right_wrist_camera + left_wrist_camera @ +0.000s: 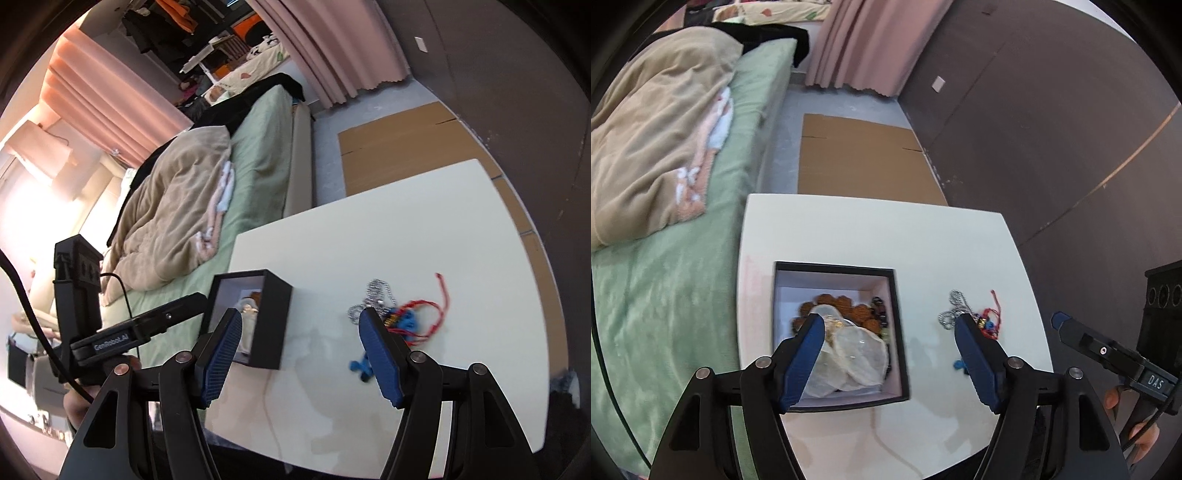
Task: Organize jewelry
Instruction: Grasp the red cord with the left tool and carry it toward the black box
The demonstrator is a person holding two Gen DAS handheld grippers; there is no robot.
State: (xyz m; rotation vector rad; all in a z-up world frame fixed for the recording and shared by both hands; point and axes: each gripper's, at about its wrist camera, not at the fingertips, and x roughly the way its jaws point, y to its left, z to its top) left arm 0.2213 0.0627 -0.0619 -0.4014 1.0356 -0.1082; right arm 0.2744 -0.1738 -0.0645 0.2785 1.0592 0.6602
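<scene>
A black box (pixel 899 314) with a pale lining stands on the white table (pixel 871 232). Inside lie clear pouches (pixel 862 354), a brown bead bracelet (pixel 849 306) and dark beads. To its right lies a loose pile: a silver chain (pixel 955 306), red string (pixel 991 314) and blue cord (pixel 958 363). My left gripper (pixel 890 325) is open and empty above the box's right side. My right gripper (pixel 301 321) is open and empty, hovering between the box (pixel 273 317) and the pile of silver chain (pixel 376 291), red string (pixel 432 306) and blue cord (pixel 360 367).
A bed with a green sheet (pixel 665 295) and beige blanket (pixel 653 147) runs along the table's left side. Flat cardboard (pixel 864 158) lies on the floor beyond the table. A dark wall (pixel 1052 129) stands at the right. Pink curtains (pixel 871 40) hang behind.
</scene>
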